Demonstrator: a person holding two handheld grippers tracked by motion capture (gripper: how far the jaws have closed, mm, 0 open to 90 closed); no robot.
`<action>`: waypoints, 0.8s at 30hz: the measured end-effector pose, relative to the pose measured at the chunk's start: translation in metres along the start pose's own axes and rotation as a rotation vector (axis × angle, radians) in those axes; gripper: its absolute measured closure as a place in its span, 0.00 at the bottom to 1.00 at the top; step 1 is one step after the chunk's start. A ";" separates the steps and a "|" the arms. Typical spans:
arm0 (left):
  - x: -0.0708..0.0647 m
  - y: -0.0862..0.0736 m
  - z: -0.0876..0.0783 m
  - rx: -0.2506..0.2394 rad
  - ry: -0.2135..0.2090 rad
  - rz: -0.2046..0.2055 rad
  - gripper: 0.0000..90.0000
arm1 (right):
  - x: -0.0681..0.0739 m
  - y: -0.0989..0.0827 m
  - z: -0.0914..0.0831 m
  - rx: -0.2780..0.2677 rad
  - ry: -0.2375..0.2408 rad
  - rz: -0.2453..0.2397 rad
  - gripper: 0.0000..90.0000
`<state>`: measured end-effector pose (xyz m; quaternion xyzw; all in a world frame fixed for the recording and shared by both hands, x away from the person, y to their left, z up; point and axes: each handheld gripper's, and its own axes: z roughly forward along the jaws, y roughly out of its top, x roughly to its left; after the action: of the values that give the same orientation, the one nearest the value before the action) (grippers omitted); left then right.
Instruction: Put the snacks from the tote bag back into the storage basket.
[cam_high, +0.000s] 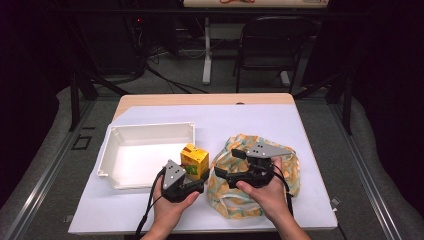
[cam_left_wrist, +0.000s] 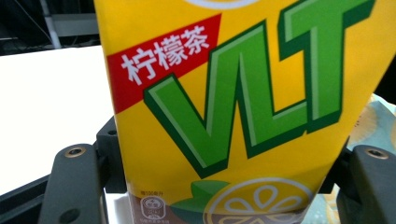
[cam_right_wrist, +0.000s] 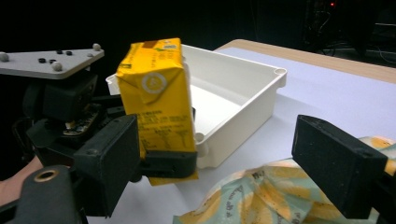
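A yellow lemon tea carton (cam_high: 194, 159) (cam_left_wrist: 243, 116) (cam_right_wrist: 156, 98) stands upright between the jaws of my left gripper (cam_high: 197, 176), which is shut on its lower part. It hangs by the near right corner of a white tray (cam_high: 150, 129) (cam_right_wrist: 243, 70). To its right, my right gripper (cam_high: 226, 163) (cam_right_wrist: 224, 154) is open with nothing between its jaws. It hovers over a crumpled cloth bag (cam_high: 250, 205) (cam_right_wrist: 261, 196) printed with orange slices, which lies on the white table cover.
The white tray has nothing in it and sits left of centre. The table cover (cam_high: 260, 120) is bare behind the bag and the tray. A folding chair (cam_high: 272, 40) and a table leg (cam_high: 206, 50) stand beyond the far edge.
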<state>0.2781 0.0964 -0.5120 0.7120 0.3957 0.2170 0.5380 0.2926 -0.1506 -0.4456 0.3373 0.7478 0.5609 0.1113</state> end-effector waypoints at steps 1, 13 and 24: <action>0.001 0.000 -0.001 -0.002 0.003 -0.001 0.32 | -0.001 0.000 -0.001 0.005 -0.003 -0.001 0.16; 0.009 0.003 -0.007 -0.020 0.021 -0.016 0.32 | -0.011 -0.004 -0.004 0.009 -0.027 0.010 0.16; 0.014 0.005 -0.011 -0.034 0.033 -0.021 0.32 | -0.020 -0.007 -0.009 0.008 -0.051 0.017 0.16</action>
<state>0.2801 0.1131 -0.5049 0.6950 0.4081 0.2299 0.5456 0.2999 -0.1714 -0.4531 0.3584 0.7441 0.5499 0.1242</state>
